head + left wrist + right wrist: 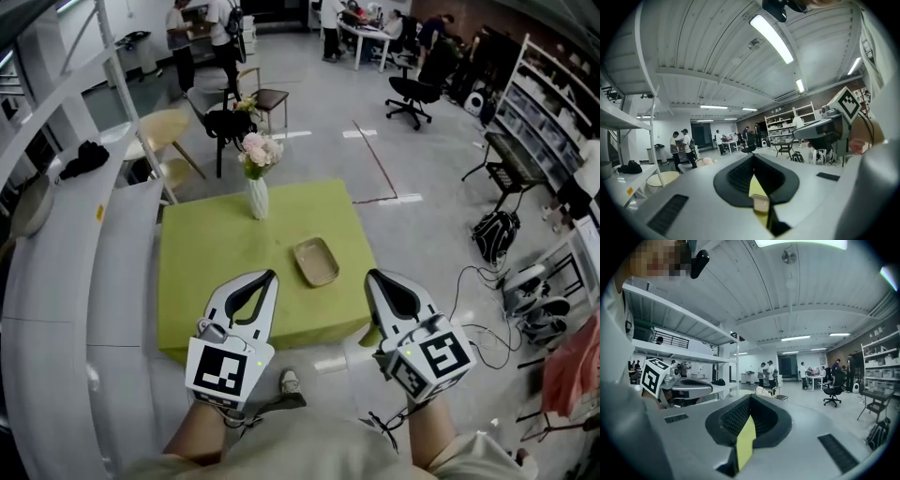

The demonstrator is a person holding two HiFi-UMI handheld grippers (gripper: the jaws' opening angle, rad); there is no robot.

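Seen from a camera on a person's head looking steeply down, two grey hand-held grippers are held side by side over the near edge of a square surface (206, 244) covered in yellow-green. The left hand-held gripper (270, 276) and the right hand-held gripper (371, 275) each carry a cube with black-and-white square markers and point away from the person, towards the surface. In the left gripper view, the left hand-held gripper (753, 155) has its two jaws meeting at the tips, with nothing held between them. The slit below the tips shows a strip of the green surface and part of the tan tray (761, 204). In the right gripper view, the right hand-held gripper (750, 397) is likewise closed tip to tip and empty, and only green surface shows through its slit. A shallow tan tray (316, 261) lies on the surface, ahead of the grippers and between their two lines, closer to the right one, touched by neither. Farther back, near the far edge, a white vase (258, 199) stands upright holding pale pink flowers (260, 150), well apart from the tray. A long white shelf (66, 281) curves along the left side. Beyond the surface are a wooden chair (164, 136), a black office chair (412, 92) and several people standing in the distance on a grey floor (412, 159).
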